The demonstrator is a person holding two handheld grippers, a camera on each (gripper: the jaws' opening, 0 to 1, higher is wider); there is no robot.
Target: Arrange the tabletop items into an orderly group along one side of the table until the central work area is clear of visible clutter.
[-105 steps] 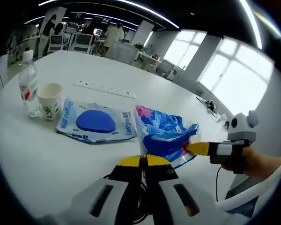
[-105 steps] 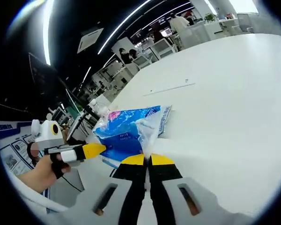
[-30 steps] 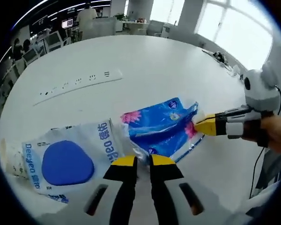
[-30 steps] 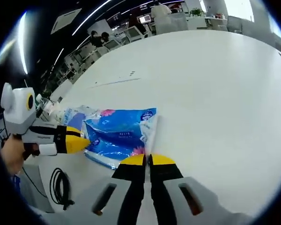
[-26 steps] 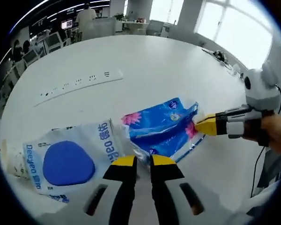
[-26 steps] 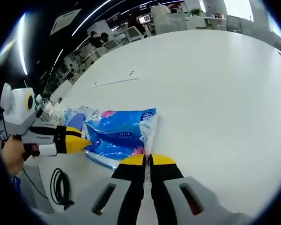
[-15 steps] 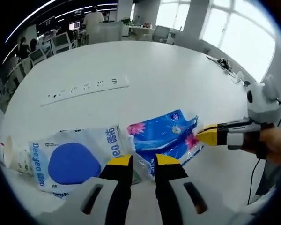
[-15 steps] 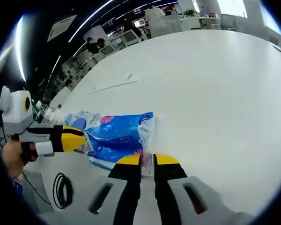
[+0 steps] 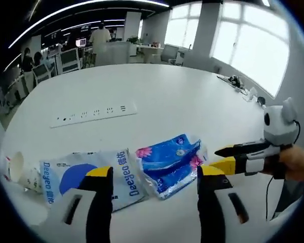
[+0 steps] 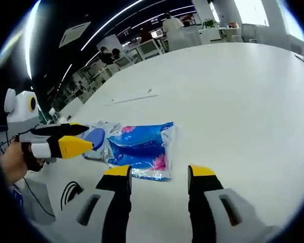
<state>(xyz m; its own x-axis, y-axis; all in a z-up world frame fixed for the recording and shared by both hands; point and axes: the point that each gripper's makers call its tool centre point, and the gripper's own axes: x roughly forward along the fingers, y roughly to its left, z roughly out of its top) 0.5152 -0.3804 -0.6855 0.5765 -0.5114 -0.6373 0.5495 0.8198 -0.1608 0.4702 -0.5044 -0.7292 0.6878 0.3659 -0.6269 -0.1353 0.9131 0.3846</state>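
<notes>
- Jaws of the left gripper (image 9: pixel 149 174) are standing spread wide and gripping nothing; they are hovering over the near edge of the white table (image 9: pixel 167 96), one jaw in front of the white wipes pack (image 9: pixel 86 174), the other just right of the blue tissue pack (image 9: pixel 167 162).
- Jaws of the right gripper (image 10: pixel 159 174) are likewise gaping apart and empty, hanging just near of the blue tissue pack (image 10: pixel 139 147); in the left gripper view this gripper (image 9: pixel 225 157) is reaching in from the right, its tips close beside that pack, and there I cannot tell how its jaws stand.
- Packs are lying flat side by side, apparently touching or slightly overlapping, along the near edge of the table.
- Left of them, a paper cup (image 9: pixel 15 169) is lying tipped on its side near the wipes pack.
- Farther off, a white power strip (image 9: pixel 93 114) is sitting alone toward the middle, well apart from the row.
- Small objects (image 9: pixel 238 83) are resting at the far right edge, too small to identify.
- Judging from this, the two packs are looking placed; the tipped cup is probably needing righting, and the strip may be needing moving if it counts as clutter.
</notes>
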